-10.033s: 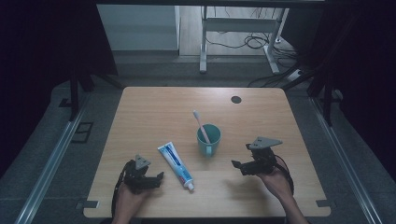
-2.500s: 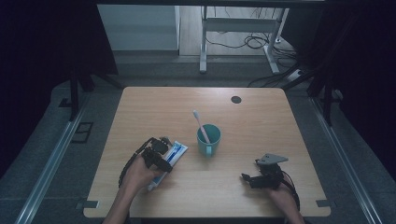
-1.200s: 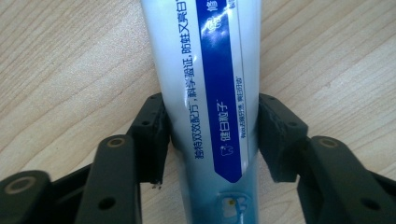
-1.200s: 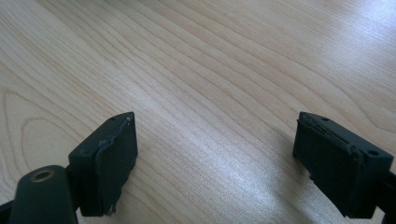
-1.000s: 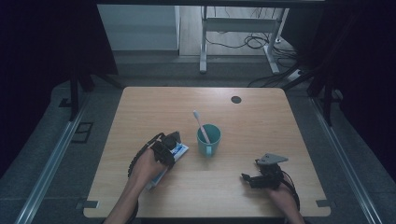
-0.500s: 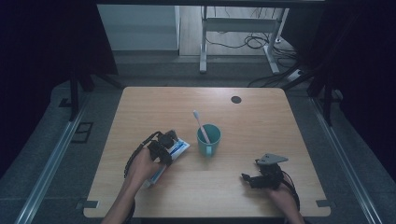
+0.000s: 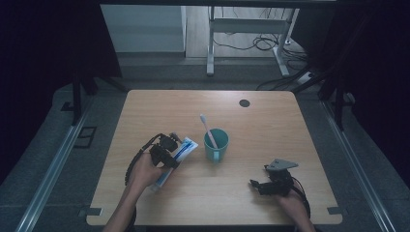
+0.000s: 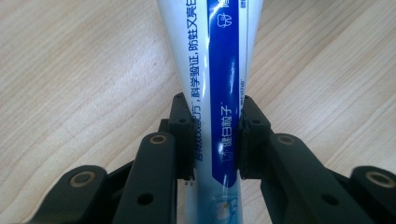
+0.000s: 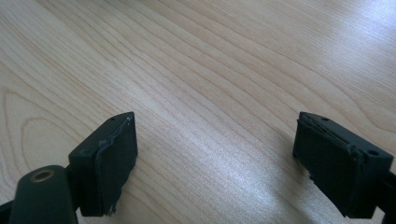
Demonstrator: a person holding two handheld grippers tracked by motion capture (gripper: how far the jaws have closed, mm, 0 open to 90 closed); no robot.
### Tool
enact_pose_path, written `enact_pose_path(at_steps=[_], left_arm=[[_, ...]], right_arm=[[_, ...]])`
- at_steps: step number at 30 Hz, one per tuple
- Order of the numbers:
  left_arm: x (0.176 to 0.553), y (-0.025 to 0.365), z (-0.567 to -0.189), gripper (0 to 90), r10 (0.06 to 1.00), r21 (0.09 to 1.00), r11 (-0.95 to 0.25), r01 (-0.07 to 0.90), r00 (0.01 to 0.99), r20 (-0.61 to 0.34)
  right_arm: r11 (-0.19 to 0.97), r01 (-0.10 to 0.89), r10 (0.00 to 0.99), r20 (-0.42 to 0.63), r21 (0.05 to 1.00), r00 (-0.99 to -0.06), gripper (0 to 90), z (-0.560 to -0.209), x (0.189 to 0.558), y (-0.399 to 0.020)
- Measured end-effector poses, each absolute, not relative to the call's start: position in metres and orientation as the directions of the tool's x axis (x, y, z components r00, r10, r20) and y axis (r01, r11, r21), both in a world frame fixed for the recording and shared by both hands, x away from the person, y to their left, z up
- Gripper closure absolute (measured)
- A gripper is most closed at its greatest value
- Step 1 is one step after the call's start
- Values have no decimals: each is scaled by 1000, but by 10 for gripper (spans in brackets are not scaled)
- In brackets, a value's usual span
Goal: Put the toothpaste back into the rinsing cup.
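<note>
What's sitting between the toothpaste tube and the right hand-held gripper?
In the high view, the teal cup with a toothbrush in it stands between the toothpaste tube and the right hand-held gripper; bare wood otherwise.

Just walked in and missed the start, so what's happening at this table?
A person is working with a handheld gripper in each hand. The left gripper is shut on a toothpaste tube, pinching its sides just above the wooden table. Next to it stands a teal cup with a toothbrush leaning in it. The right gripper is open over bare wood, holding nothing, near the table's front right.
</note>
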State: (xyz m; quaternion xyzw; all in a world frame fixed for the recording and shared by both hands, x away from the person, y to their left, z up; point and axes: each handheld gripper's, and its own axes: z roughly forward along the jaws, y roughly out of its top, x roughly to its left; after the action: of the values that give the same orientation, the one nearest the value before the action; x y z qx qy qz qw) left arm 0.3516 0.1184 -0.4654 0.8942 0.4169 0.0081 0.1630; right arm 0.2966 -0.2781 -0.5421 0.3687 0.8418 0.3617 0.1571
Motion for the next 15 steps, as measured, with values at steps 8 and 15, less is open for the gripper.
enact_pose_path(at_steps=[8, 15], left_arm=[[345, 122, -457, 722, 725, 380, -595, 708, 677, -126], [341, 127, -445, 724, 709, 449, -582, 678, 693, -128]], right_arm=[[466, 507, 734, 2, 725, -679, 139, -542, 297, -278], [468, 504, 733, 0, 726, -680, 139, -542, 297, -278]])
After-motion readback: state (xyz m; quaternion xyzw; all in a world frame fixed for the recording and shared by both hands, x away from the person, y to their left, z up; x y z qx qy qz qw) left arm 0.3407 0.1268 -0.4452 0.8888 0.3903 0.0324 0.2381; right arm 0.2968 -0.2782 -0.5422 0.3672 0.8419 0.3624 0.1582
